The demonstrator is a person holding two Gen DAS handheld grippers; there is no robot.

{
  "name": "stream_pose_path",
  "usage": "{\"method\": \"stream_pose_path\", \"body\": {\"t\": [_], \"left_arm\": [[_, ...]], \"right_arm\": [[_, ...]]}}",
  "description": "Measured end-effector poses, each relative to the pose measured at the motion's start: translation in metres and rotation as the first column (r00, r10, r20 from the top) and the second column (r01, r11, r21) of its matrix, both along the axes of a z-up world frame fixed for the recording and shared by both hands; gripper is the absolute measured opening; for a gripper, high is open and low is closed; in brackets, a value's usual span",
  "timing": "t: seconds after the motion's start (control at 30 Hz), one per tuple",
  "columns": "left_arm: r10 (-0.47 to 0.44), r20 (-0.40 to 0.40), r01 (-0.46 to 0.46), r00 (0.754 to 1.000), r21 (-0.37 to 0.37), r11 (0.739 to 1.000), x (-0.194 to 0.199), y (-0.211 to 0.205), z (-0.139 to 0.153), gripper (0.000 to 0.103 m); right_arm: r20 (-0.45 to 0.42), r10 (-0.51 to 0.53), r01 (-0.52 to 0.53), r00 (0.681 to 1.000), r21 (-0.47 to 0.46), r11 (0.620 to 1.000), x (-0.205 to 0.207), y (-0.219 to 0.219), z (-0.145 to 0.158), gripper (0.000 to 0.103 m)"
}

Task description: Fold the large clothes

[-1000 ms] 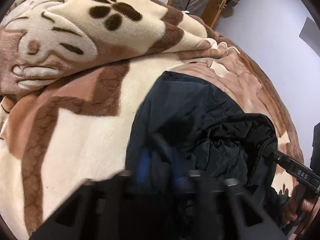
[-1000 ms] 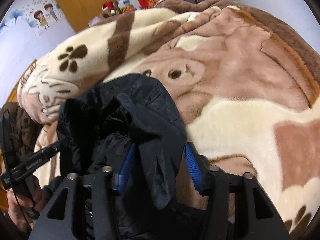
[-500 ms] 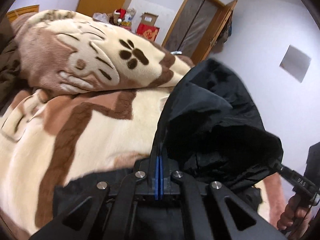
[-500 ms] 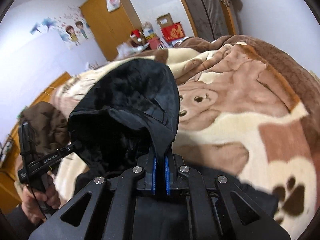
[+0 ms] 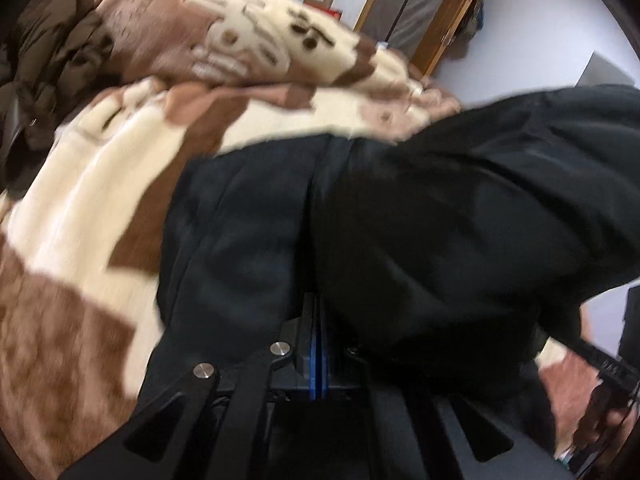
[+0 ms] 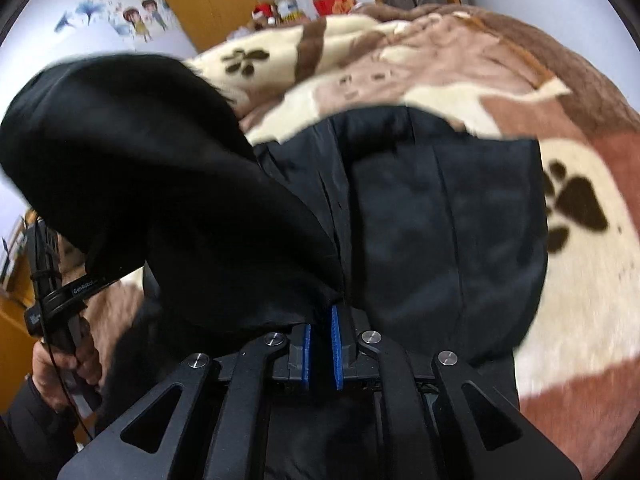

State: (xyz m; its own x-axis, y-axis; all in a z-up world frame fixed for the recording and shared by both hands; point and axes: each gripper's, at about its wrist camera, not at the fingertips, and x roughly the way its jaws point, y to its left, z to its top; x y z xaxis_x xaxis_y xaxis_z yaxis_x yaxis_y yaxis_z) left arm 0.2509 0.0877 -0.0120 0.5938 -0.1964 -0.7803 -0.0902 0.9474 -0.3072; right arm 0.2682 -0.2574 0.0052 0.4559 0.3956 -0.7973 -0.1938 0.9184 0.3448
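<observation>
Blue pads of my left gripper (image 5: 318, 300) are pressed flat together with black fabric of the coat (image 5: 440, 220) pinched between them; the cloth rises straight out of the tips and billows up to the right, lifted clear of the bed. My right gripper (image 6: 320, 316) is likewise clamped on a fold of the same coat (image 6: 160, 184), though a narrow strip of dark shows between its blue pads (image 6: 335, 344) lower down, so only the tips seem to bite. From there the raised part sweeps up to the left as a big rounded bulge.

Beyond both tips, the rest of the coat lies flat on the blanket (image 5: 92, 184), its panels and a front seam running away toward the far side. Around it spreads the plush cream and brown blanket with paw prints (image 6: 576, 204), bunched in a ridge at the far side.

At the left edge of my right view I see my own left hand (image 6: 60, 364) around its handle; at the right edge of my left view, my right hand (image 5: 572, 384), blurred. A brown garment (image 5: 52, 52) is heaped at the far left. Further off stand a yellow wardrobe (image 6: 208, 0) and a wooden door (image 5: 448, 16).

Motion blur smears much of the left view, and the lifted cloth hides the coat's near part; which part of the garment I hold I cannot tell.
</observation>
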Motion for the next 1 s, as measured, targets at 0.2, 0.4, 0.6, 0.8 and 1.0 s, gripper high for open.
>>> {"method": "stream_pose_path", "body": {"t": [0.2,0.4,0.6,0.8,1.0], "left_arm": [[0.008,-0.037,-0.008,0.999,0.009,1.000,-0.051,0.020,0.000,0.001],[0.013,0.067,-0.012,0.998,-0.006,1.000,-0.051,0.026,0.047,0.001],[-0.108,0.133,0.109,0.985,-0.006,0.994,0.004,-0.025,0.065,0.002],[-0.186,0.018,0.187,0.982,-0.022,0.982,0.008,-0.063,-0.003,0.002],[-0.170,-0.066,0.165,0.983,-0.076,0.983,-0.008,-0.067,-0.067,0.002]], "right_arm": [[-0.012,0.000,0.000,1.000,-0.004,1.000,-0.019,-0.018,0.005,0.019],[0.081,-0.021,0.020,0.996,0.013,1.000,-0.004,-0.007,0.041,0.019],[0.122,0.008,-0.010,0.993,0.019,1.000,0.036,0.034,0.043,0.019],[-0.055,0.031,-0.034,0.998,-0.042,0.999,0.035,0.044,-0.043,0.019],[-0.064,0.046,-0.052,0.997,-0.099,0.994,0.015,0.049,-0.083,0.017]]}}
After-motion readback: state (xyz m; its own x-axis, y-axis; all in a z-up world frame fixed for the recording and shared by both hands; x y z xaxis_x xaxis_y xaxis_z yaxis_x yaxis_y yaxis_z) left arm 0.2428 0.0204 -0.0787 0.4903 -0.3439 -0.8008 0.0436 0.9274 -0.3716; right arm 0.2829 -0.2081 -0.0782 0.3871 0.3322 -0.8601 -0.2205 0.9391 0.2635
